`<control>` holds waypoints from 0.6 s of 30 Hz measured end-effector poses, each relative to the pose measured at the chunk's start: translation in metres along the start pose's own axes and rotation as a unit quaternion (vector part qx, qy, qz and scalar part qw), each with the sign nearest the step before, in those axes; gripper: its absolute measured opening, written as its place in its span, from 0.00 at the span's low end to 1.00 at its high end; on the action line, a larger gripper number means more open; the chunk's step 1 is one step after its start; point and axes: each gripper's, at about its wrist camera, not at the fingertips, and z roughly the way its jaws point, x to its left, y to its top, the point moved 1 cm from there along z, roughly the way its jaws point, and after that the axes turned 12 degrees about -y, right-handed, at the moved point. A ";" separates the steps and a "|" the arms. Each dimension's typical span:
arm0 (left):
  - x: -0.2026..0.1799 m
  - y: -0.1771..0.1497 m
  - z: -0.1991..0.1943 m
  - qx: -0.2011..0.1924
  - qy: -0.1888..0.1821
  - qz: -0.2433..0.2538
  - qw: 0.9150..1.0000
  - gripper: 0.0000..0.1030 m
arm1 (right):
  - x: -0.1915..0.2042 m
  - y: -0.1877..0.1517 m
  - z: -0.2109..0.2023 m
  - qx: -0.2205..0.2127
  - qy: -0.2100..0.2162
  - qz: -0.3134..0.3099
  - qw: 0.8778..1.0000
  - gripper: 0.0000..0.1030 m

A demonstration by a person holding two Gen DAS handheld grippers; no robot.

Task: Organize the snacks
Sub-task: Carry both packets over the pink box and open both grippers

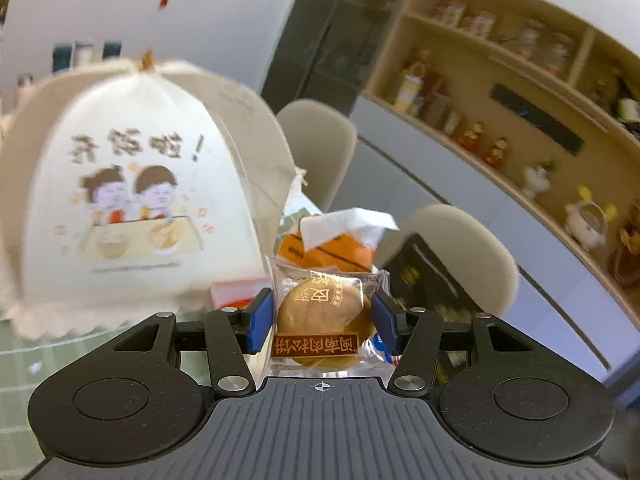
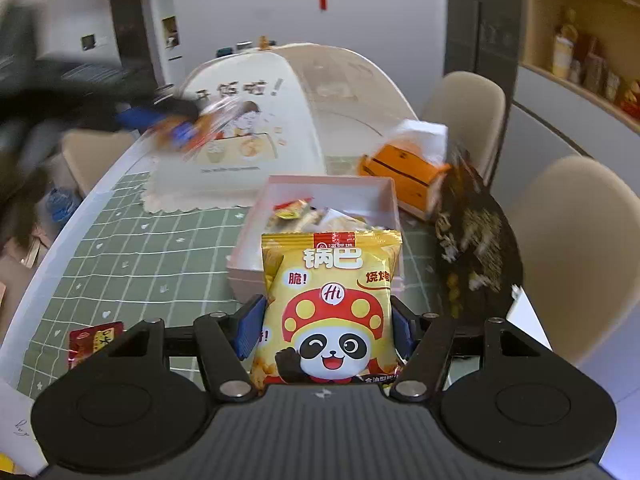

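My left gripper is shut on a clear-wrapped round pastry with a brown label, held up in the air. It shows as a blur in the right wrist view, above the table's far left. My right gripper is shut on a yellow panda snack bag, just in front of a pink box that holds several wrapped snacks. A red snack packet lies on the green checked tablecloth at the near left.
A cream dome food cover stands behind the box. An orange tissue box and a black patterned bag sit at the right. Beige chairs line the table's right side. Shelves stand beyond.
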 end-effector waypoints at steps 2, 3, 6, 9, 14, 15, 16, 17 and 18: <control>0.017 0.008 0.048 0.016 0.005 -0.031 0.999 0.57 | -0.008 -0.006 0.010 0.013 -0.006 0.007 1.000 0.62; 0.027 0.008 0.072 0.030 0.006 -0.054 0.998 0.57 | -0.013 -0.009 0.013 0.021 -0.006 0.008 1.000 0.62; 0.062 -0.004 0.130 0.060 0.012 -0.121 0.991 0.56 | -0.023 -0.020 0.019 0.035 -0.005 0.003 0.999 0.62; 0.067 -0.016 0.138 0.021 0.023 -0.119 0.992 0.56 | -0.031 -0.028 0.023 0.046 -0.017 -0.017 0.999 0.62; 0.056 -0.022 0.083 -0.050 0.000 -0.111 0.993 0.56 | -0.040 -0.016 0.032 0.051 0.006 -0.018 0.999 0.62; 0.055 -0.029 0.067 -0.052 0.008 -0.108 0.993 0.56 | -0.038 -0.006 0.036 0.047 0.018 -0.016 0.999 0.62; 0.055 -0.034 0.055 -0.051 0.017 -0.108 0.993 0.56 | -0.035 0.004 0.040 0.042 0.028 -0.014 0.999 0.62; 0.055 -0.041 0.046 -0.046 0.028 -0.112 0.992 0.56 | -0.031 0.018 0.047 0.036 0.040 -0.013 0.998 0.62; 0.057 -0.054 0.034 -0.035 0.039 -0.120 0.991 0.56 | -0.027 0.032 0.057 0.031 0.048 -0.012 0.998 0.62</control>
